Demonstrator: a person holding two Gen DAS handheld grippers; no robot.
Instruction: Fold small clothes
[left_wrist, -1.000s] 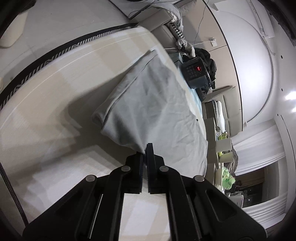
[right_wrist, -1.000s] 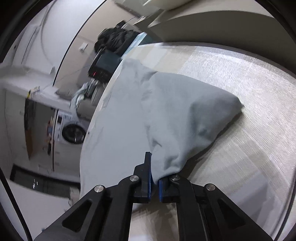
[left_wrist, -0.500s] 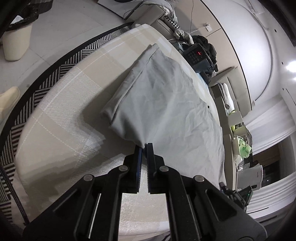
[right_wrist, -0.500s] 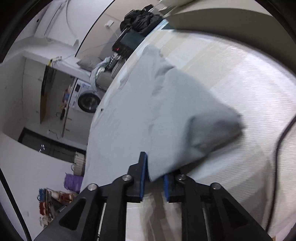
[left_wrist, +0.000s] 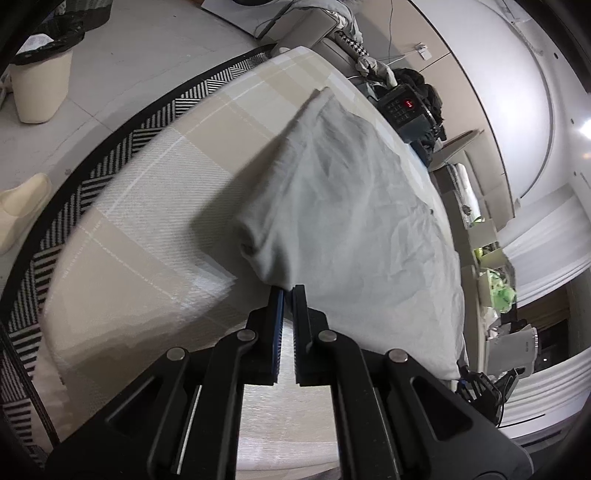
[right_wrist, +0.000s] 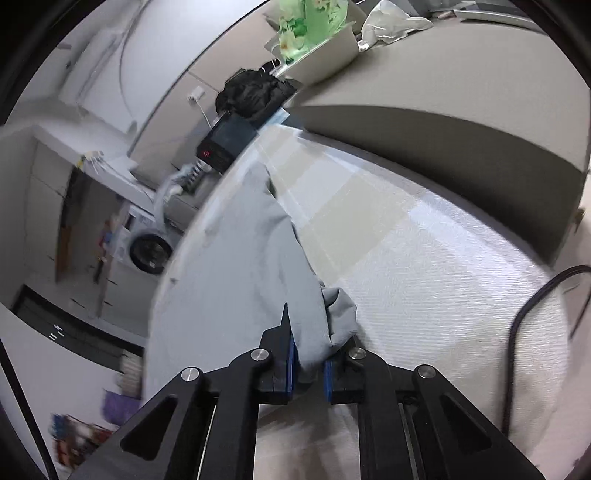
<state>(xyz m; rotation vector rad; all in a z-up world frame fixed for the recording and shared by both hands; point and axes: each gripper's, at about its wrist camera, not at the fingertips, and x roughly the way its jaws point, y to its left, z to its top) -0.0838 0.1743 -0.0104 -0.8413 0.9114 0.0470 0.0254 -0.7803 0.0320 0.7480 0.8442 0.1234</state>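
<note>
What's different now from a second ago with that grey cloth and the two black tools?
The grey cloth has been drawn further across the beige table cover, its fold flattening. The right tool briefly loosened and is closing again with cloth between its jaws. The left tool stayed clamped on its corner.

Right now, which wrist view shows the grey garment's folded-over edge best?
The left wrist view: the grey garment spreads over the tablecloth, its doubled edge running up from the left gripper, which pinches a corner. The right wrist view shows a blurred, bunched strip between the closing jaws of the right gripper.
</note>
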